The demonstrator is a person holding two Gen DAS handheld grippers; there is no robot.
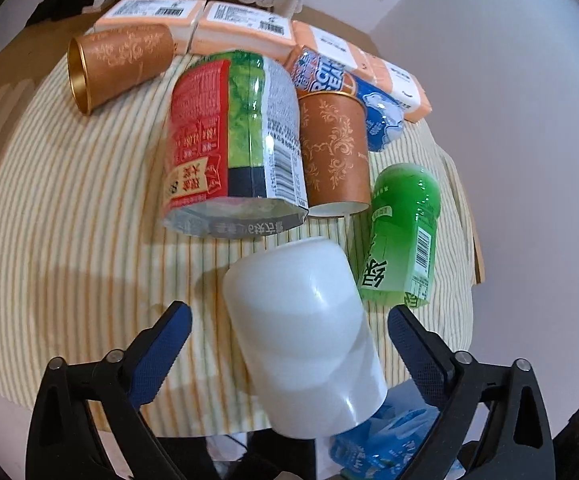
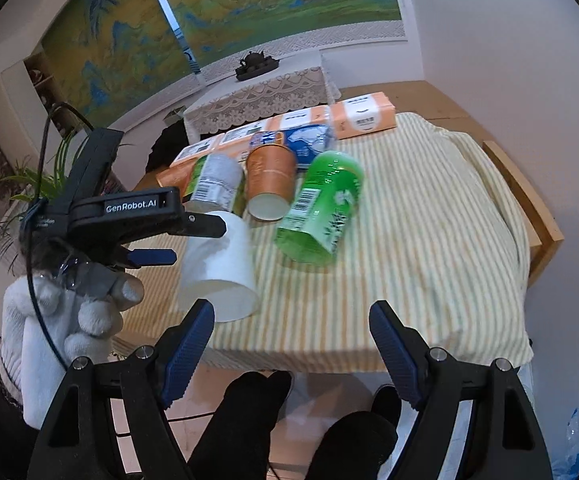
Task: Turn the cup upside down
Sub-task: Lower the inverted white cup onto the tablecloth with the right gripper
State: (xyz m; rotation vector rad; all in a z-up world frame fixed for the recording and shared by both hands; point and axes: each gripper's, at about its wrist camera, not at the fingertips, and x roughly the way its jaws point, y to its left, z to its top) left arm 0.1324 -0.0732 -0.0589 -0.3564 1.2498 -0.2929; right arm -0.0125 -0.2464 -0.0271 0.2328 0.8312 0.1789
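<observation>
Now the counter [image 2: 429, 264], draped in a striped cloth, carries everything; behind the white cup [image 1: 301, 336] stands a large red and green noodle tub [image 1: 229, 140], with a green bottle [image 1: 403, 236] lying just right of the cup and a brown cup [image 1: 335, 152] upside down behind the bottle. The white cup sits tilted at the counter's near edge, between the spread fingers of the left gripper [image 1: 289, 336], neither pad touching it. The right gripper [image 2: 289, 344] hangs released, holding nothing
</observation>
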